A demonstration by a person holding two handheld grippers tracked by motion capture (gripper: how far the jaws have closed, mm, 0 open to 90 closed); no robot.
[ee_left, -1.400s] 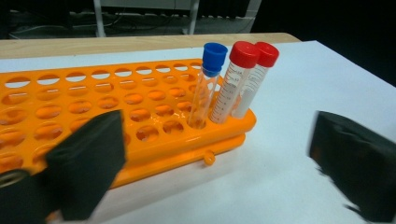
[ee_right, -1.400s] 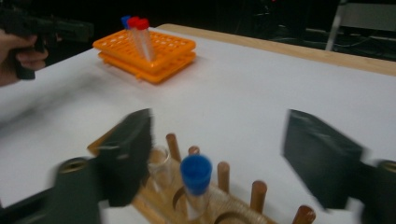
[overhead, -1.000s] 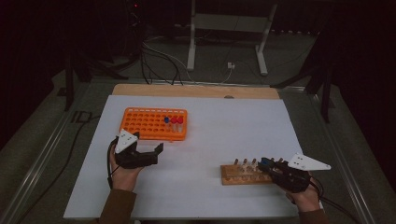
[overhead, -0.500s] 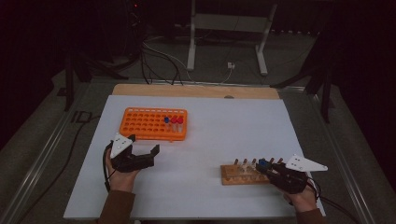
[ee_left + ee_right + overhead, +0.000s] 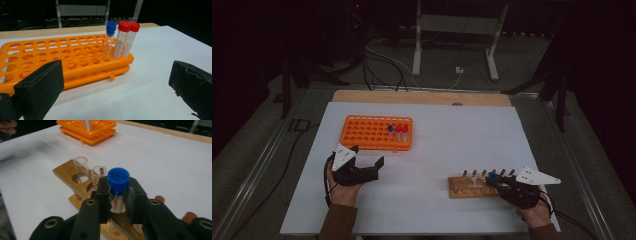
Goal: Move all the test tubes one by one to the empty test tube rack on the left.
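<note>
A white-topped table (image 5: 452, 150) with a wooden strip along its far edge fills the scene from above, a person's forearms entering from the near side. On the table's left half lies an orange test-tube rack (image 5: 376, 132), a flat grid of many round holes. In a row at its right end stand three capped tubes: one blue-capped tube (image 5: 109, 41) and two red-capped tubes (image 5: 126, 40), upright and close together, the two red ones touching or nearly so.

Nearer the person on the right sits a wooden tube stand (image 5: 474, 185), smaller than the orange rack, with pegs along its far side and holes that hold open glass tubes (image 5: 81, 168).

The left gripper (image 5: 364, 167), held in the person's left hand (image 5: 343, 187), hovers just in front of the orange rack with its jaws spread wide and nothing between them; in the left gripper view the rack and its three tubes sit beyond the gap.

The right gripper (image 5: 117, 195), in the right hand (image 5: 534, 212), is at the right end of the wooden stand, its jaws clamped on a blue-capped test tube (image 5: 118, 187). The tube stands upright over the stand, its lower end hidden behind the jaws, so whether it is seated in a hole cannot be told.
</note>
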